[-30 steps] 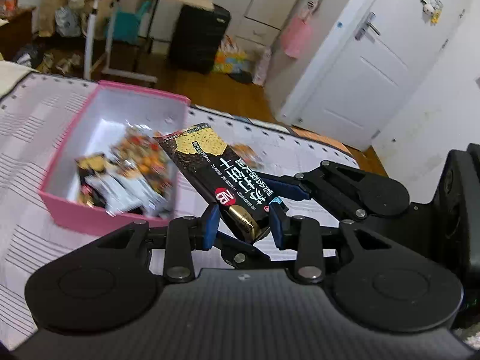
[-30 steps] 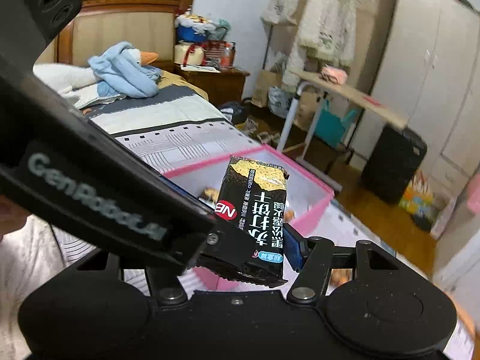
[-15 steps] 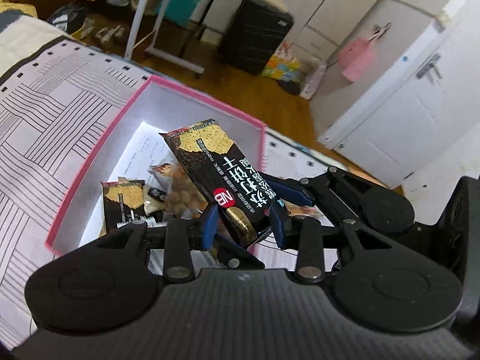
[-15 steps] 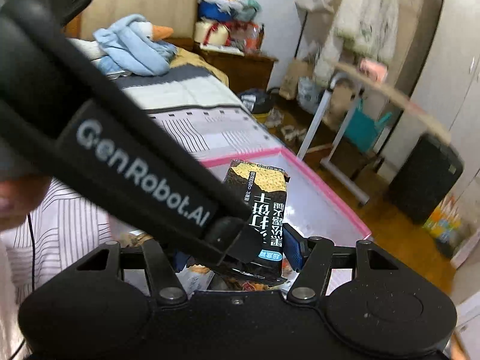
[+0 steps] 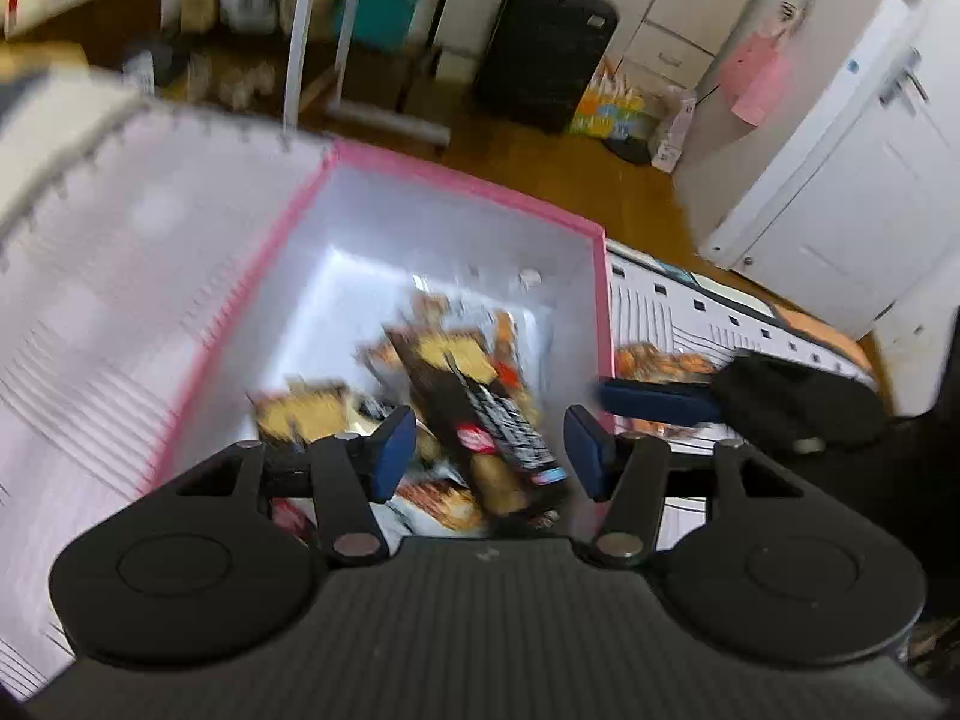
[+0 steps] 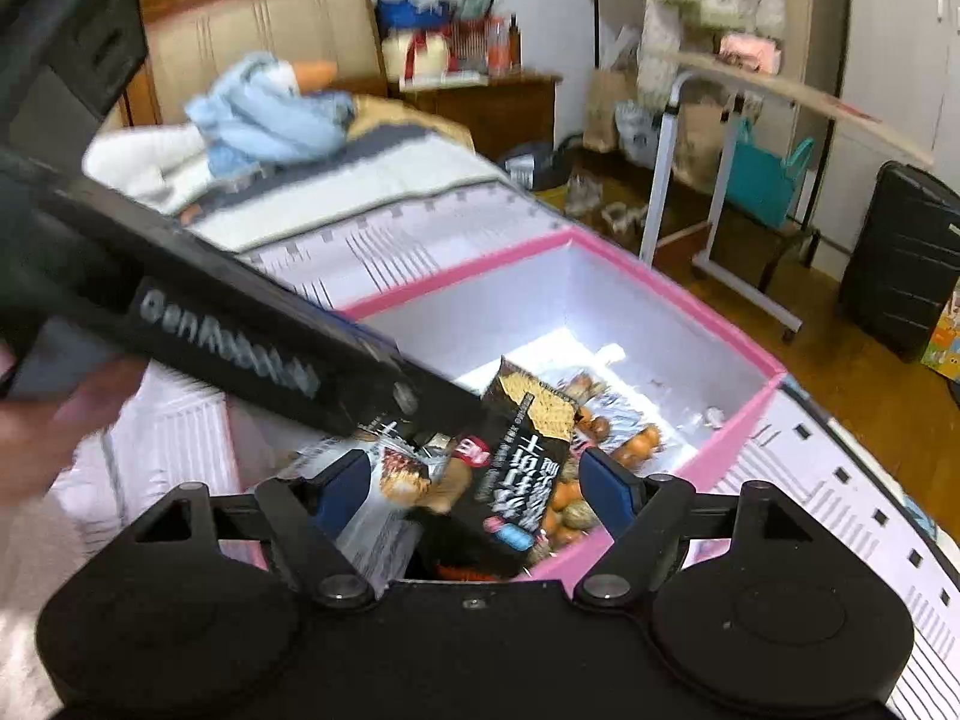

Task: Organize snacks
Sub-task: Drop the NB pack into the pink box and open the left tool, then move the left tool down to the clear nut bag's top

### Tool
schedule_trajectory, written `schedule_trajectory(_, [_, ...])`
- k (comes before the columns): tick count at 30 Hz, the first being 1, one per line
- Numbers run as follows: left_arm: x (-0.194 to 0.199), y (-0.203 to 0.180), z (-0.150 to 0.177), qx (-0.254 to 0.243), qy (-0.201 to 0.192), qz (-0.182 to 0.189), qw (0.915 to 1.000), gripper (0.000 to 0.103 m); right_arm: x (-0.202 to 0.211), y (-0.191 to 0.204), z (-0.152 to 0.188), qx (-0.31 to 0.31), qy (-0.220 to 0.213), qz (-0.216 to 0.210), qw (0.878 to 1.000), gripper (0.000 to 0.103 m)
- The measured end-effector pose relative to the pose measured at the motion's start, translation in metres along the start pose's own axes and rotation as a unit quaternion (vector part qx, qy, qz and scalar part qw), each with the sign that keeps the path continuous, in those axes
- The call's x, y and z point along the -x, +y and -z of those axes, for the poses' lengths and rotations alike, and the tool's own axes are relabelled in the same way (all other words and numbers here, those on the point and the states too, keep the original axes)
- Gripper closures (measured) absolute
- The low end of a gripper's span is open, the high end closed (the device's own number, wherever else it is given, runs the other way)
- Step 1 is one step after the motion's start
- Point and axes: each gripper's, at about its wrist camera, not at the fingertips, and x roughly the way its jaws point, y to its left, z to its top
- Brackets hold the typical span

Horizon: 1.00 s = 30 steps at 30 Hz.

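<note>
Cracker packet (image 5: 480,414) drops free between my left tongs (image 5: 489,441) and right tongs (image 6: 474,492), both just spread, into the pink box (image 5: 468,177); next I fetch another snack.

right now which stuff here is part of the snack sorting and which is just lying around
Part of the job:
- pink box
- black cracker packet
- snack packets in the box
- orange snack packet on the bedspread

Lying about:
- blue garment
- black suitcase
- teal bag
</note>
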Motion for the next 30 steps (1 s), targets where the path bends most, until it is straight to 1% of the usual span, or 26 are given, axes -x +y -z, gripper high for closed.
schedule_trajectory(1, [0.009,-0.003,-0.002,-0.009,-0.008,0.001,0.9999,0.039,0.014,-0.003,0.002,-0.003,-0.008,-0.004,1.0,0.02])
schedule_trajectory(3, [0.025,-0.01,-0.007,-0.017,-0.019,0.019,0.9995,0.039,0.041,-0.01,0.007,-0.007,-0.022,0.002,1.0,0.019])
schedule_trajectory(5, [0.035,-0.02,-0.01,-0.032,-0.02,0.043,0.9984,0.039,0.067,-0.019,0.014,-0.007,-0.03,0.016,0.999,0.018])
schedule_trajectory(8, [0.037,-0.046,-0.014,-0.048,-0.014,0.072,0.9962,0.039,0.086,-0.037,0.023,0.003,-0.023,0.051,0.998,0.018])
schedule_trajectory(9, [0.035,-0.055,-0.015,-0.051,-0.009,0.081,0.9954,0.039,0.093,-0.043,0.028,0.01,-0.016,0.068,0.997,0.018])
schedule_trajectory(11, [0.026,-0.072,-0.017,-0.05,0.003,0.093,0.9944,0.039,0.098,-0.056,0.033,0.015,-0.004,0.09,0.996,0.018])
schedule_trajectory(13, [0.015,-0.088,-0.018,-0.046,0.017,0.102,0.9936,0.04,0.099,-0.071,0.04,0.011,0.009,0.106,0.994,0.018])
schedule_trajectory(16, [-0.005,-0.108,-0.016,-0.033,0.043,0.101,0.9934,0.04,0.096,-0.092,0.053,0.016,0.026,0.123,0.992,0.018])
schedule_trajectory(17, [-0.014,-0.115,-0.014,-0.024,0.052,0.102,0.9931,0.04,0.095,-0.099,0.058,0.016,0.031,0.124,0.992,0.017])
schedule_trajectory(18, [-0.021,-0.121,-0.012,-0.018,0.06,0.101,0.9929,0.04,0.091,-0.107,0.063,0.012,0.038,0.121,0.992,0.013])
schedule_trajectory(20, [-0.036,-0.133,-0.004,-0.012,0.068,0.089,0.9937,0.04,0.081,-0.121,0.073,0.007,0.055,0.092,0.994,0.008])
schedule_trajectory(21, [-0.046,-0.138,-0.001,-0.003,0.068,0.071,0.9952,0.039,0.075,-0.128,0.081,0.009,0.059,0.083,0.995,0.008])
schedule_trajectory(22, [-0.055,-0.141,0.001,0.004,0.068,0.058,0.996,0.039,0.068,-0.132,0.087,0.011,0.062,0.089,0.994,0.008])
schedule_trajectory(24, [-0.072,-0.149,0.006,0.018,0.07,0.055,0.9958,0.039,0.053,-0.141,0.096,0.018,0.079,0.11,0.991,0.008])
schedule_trajectory(26, [-0.089,-0.156,0.01,0.036,0.083,0.057,0.9942,0.039,0.045,-0.146,0.105,0.024,0.078,0.12,0.989,0.008])
schedule_trajectory(28, [-0.107,-0.158,0.017,0.06,0.098,0.064,0.9913,0.041,0.038,-0.152,0.106,0.032,0.077,0.125,0.989,0.008])
schedule_trajectory(29, [-0.115,-0.159,0.021,0.073,0.099,0.068,0.99,0.041,0.036,-0.155,0.107,0.037,0.075,0.124,0.989,0.008])
schedule_trajectory(30, [-0.122,-0.159,0.025,0.09,0.096,0.069,0.9889,0.043,0.034,-0.158,0.108,0.046,0.073,0.118,0.989,0.008])
